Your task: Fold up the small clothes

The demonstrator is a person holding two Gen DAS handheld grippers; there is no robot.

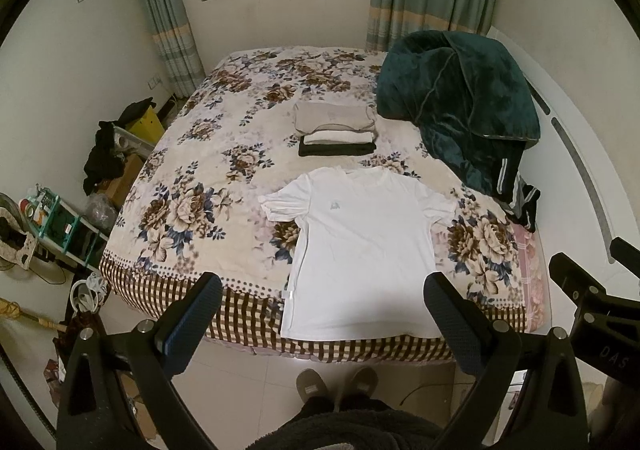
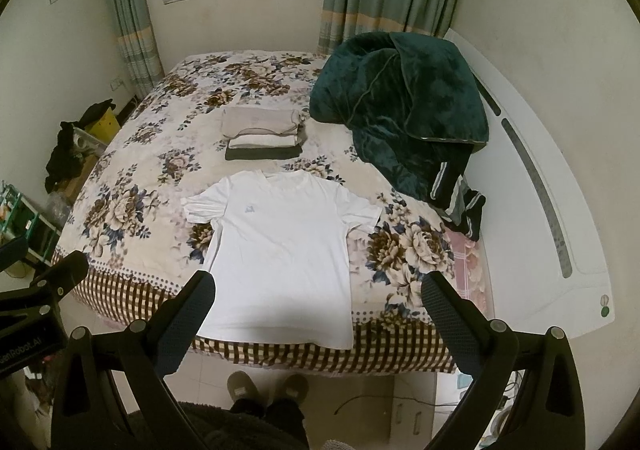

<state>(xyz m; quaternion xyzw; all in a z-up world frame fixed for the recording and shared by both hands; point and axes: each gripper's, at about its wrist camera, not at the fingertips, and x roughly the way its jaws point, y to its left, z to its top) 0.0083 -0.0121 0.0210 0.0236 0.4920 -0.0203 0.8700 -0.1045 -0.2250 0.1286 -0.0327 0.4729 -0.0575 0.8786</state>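
**Both grippers wide over a flat white T-shirt**

Left hand-held gripper (image 1: pixel 322 314) and right hand-held gripper (image 2: pixel 318 314) both hang above the foot of the bed (image 1: pixel 192 178), each with its two fingers spread wide and nothing between them. Ahead of and below both lies the white T-shirt (image 1: pixel 360 246), spread flat and face up on the flowered bedspread. Its long axis runs straight away from the grippers: hem at the near edge of the bed, collar at the far end, sleeves out to either side. In the left view the hem sits framed between the fingers; in the right view the shirt lies toward the left finger, so the left gripper looks nearer its middle, the right nearer its right side. Beyond the collar, apart from it, sits a stack of folded clothes (image 1: pixel 336 130). A dark green blanket (image 1: pixel 456 98) is heaped at the far right.
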